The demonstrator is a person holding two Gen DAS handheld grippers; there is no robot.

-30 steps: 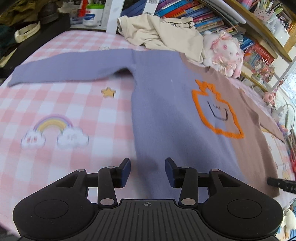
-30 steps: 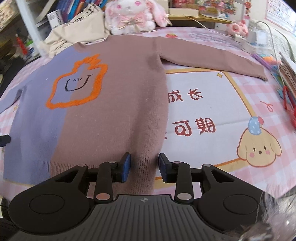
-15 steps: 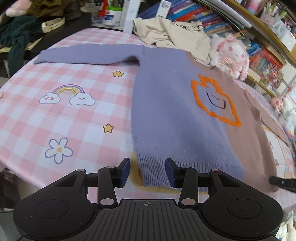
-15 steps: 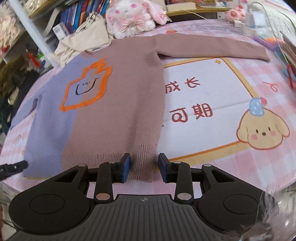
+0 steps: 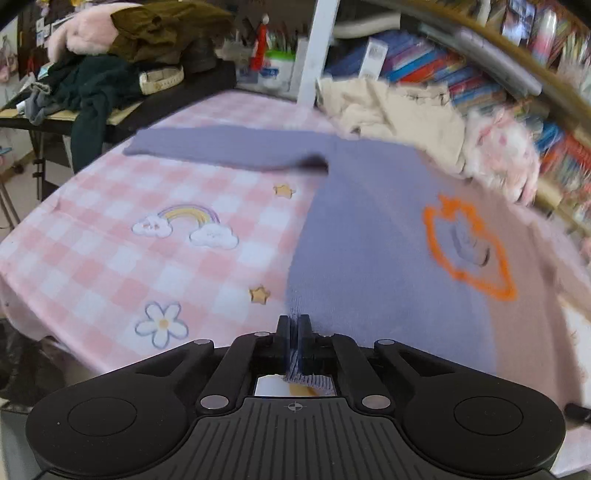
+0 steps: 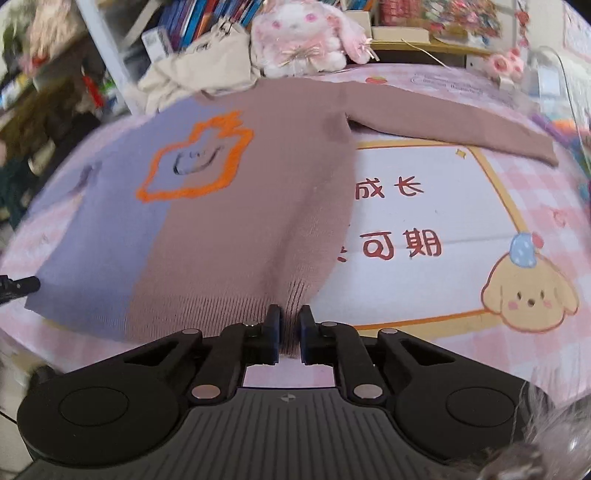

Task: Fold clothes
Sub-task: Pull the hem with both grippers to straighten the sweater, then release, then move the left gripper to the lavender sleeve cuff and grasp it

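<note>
A sweater, half purple and half brown with an orange outline figure, lies spread face up on the pink checked cloth (image 5: 110,258), sleeves out to both sides. My left gripper (image 5: 294,325) is shut on the purple hem corner of the sweater (image 5: 362,236). My right gripper (image 6: 290,317) is closed on the brown hem corner of the sweater (image 6: 236,221), with ribbed fabric bunched between the pads. The left gripper's tip (image 6: 18,286) shows at the left edge of the right wrist view.
A cream garment (image 5: 391,107) and a pink plush rabbit (image 6: 299,33) lie at the far side by the sweater's collar. Bookshelves (image 5: 461,74) stand behind. Dark clothes are piled on a side table (image 5: 103,74) at the far left. Cables and small items (image 6: 546,74) sit at the far right.
Both grippers have closed on the sweater's hem corners, which were between open jaws before. The hem has lifted and bunched slightly at each grip.
</note>
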